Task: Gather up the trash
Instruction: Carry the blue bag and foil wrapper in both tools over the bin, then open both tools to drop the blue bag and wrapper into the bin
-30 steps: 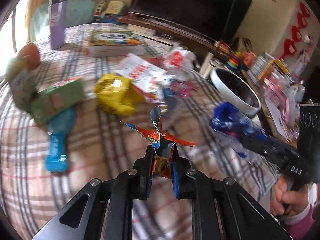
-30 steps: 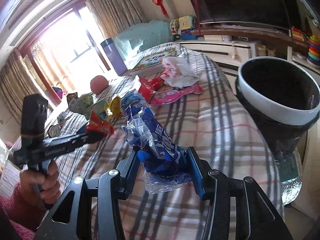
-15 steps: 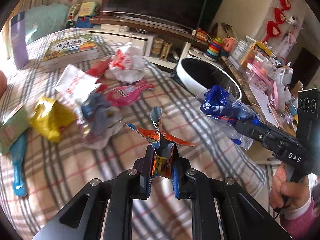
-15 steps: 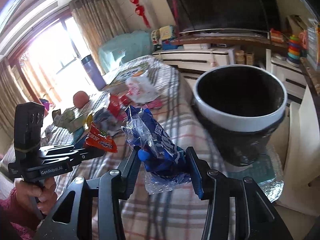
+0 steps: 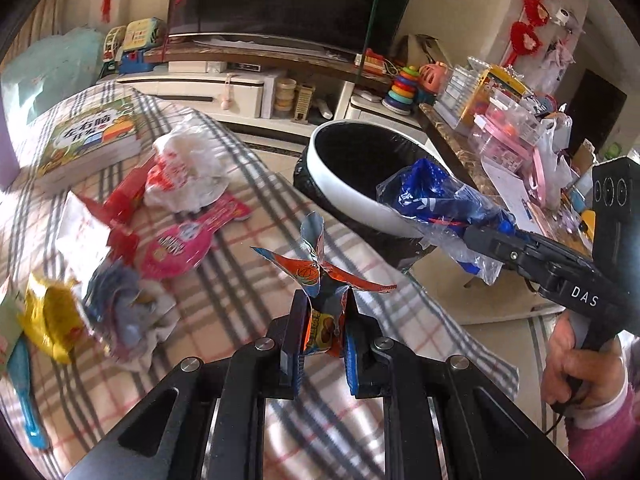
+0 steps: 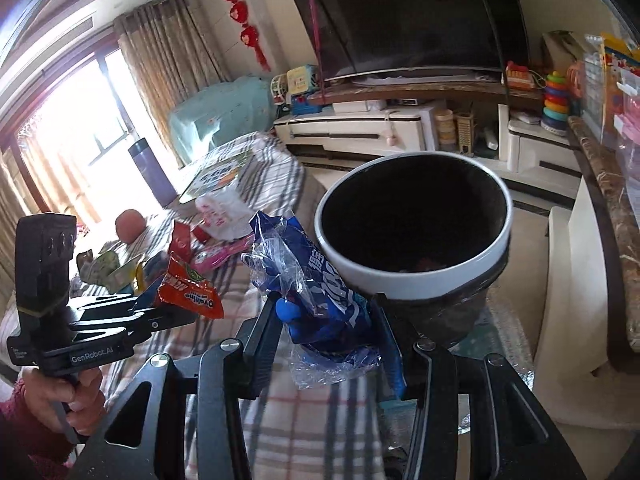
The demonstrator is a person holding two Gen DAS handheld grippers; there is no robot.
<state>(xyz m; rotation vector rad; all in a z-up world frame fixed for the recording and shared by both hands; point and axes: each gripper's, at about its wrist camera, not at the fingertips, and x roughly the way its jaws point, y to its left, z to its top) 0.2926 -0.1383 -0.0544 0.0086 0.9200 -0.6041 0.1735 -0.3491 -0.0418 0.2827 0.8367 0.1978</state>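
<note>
Beside the plaid bed (image 5: pixel 224 288), we bring both loads toward the bin (image 6: pixel 412 280). Our left hand-held gripper (image 5: pixel 326 332) pinches an orange wrapper (image 5: pixel 320 276); our right hand-held gripper (image 6: pixel 328 328) clamps a blue bag (image 6: pixel 316 280) near the rim. We should release only once each piece hangs over the dark opening.

The bin (image 6: pixel 412 276) stands just off the plaid bed's (image 5: pixel 248 280) edge, its mouth open and unblocked from above, while wrappers (image 5: pixel 176 200) clutter the bed farther from it.
</note>
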